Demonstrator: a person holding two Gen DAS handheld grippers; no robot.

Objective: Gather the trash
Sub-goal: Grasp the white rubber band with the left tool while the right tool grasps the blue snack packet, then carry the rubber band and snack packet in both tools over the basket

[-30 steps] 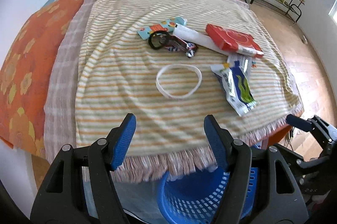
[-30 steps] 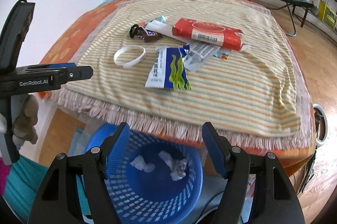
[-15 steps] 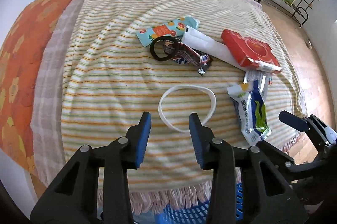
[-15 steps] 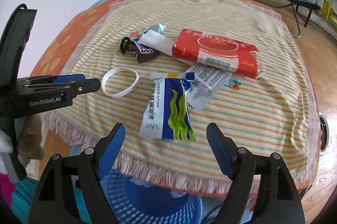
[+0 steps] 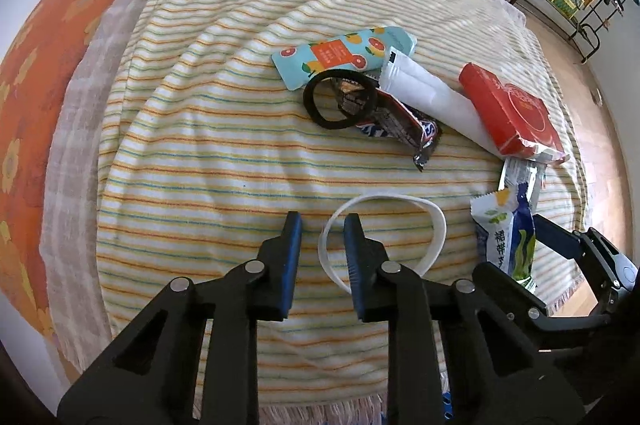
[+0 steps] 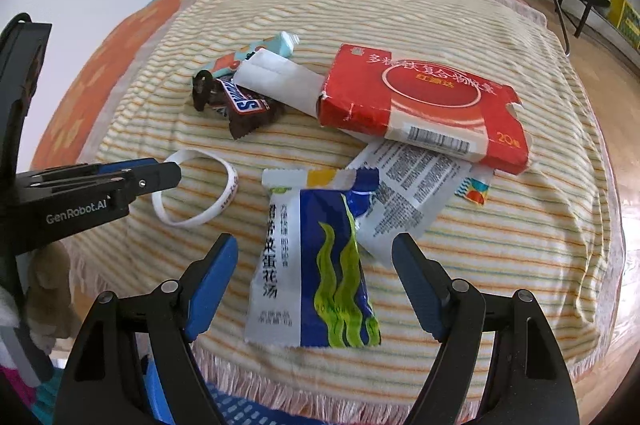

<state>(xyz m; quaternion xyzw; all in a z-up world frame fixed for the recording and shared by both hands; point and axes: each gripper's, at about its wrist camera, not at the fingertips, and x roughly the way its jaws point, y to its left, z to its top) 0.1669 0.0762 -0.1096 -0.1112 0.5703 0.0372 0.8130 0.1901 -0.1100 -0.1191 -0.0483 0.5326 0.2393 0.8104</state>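
Trash lies scattered on the striped blanket (image 5: 224, 153) that covers the bed, and the largest piece is the red box (image 6: 424, 105), flat, with a torn end and a barcode on its side, resting partly over a white wrapper (image 6: 280, 81) and a printed sachet (image 6: 404, 201). Next in size is the blue and white soup packet (image 6: 312, 265), which lies flat just in front of the right gripper (image 6: 314, 289); its long axis runs away from this gripper, nearly along the fingers, and the jaws stand wide apart on both sides of its near end without touching it. Smaller are the chocolate bar wrapper (image 5: 396, 125), the fruit-printed packet (image 5: 344, 55) and the black hair band (image 5: 340, 99), grouped further back and touching each other. The smallest thin piece is the white wristband (image 5: 384, 237), an open loop lying flat. The left gripper (image 5: 320, 245) is nearer to it: its jaws are narrowed, with one finger inside the loop and the other outside, so the near-left part of the rim sits between them, but a gap remains and I judge it is not yet pinched. A blue basket (image 6: 224, 411) shows below the fringe of the blanket.
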